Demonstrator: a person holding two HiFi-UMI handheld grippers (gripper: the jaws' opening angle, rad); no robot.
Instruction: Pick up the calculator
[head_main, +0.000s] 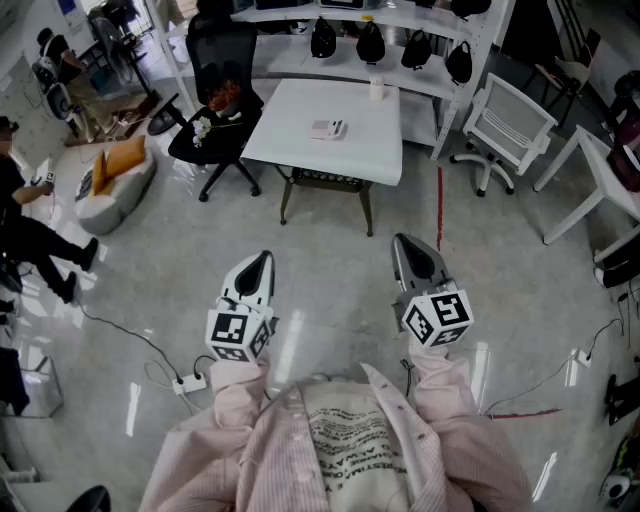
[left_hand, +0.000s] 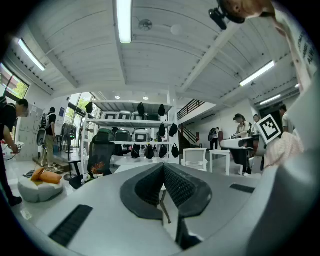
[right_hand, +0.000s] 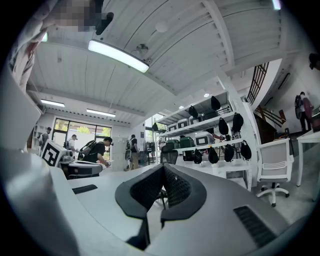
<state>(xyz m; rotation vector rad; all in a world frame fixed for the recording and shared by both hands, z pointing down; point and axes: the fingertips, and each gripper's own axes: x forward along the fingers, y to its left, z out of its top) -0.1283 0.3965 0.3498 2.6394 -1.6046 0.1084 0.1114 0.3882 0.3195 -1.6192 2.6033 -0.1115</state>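
A small grey calculator (head_main: 327, 128) lies flat near the middle of a white table (head_main: 300, 150) some way ahead of me. My left gripper (head_main: 258, 264) and right gripper (head_main: 403, 246) are held level over the floor, well short of the table, side by side. Both are shut with nothing between the pads; in the left gripper view (left_hand: 163, 170) and the right gripper view (right_hand: 162, 170) the black ribbed pads meet. The calculator does not show in either gripper view.
A white cup (head_main: 377, 90) stands at the table's far edge. A black office chair (head_main: 222, 95) sits left of the table, a white chair (head_main: 505, 125) to its right. Shelves with black helmets (head_main: 415, 48) run behind. A power strip and cable (head_main: 188, 382) lie on the floor left. People stand at far left.
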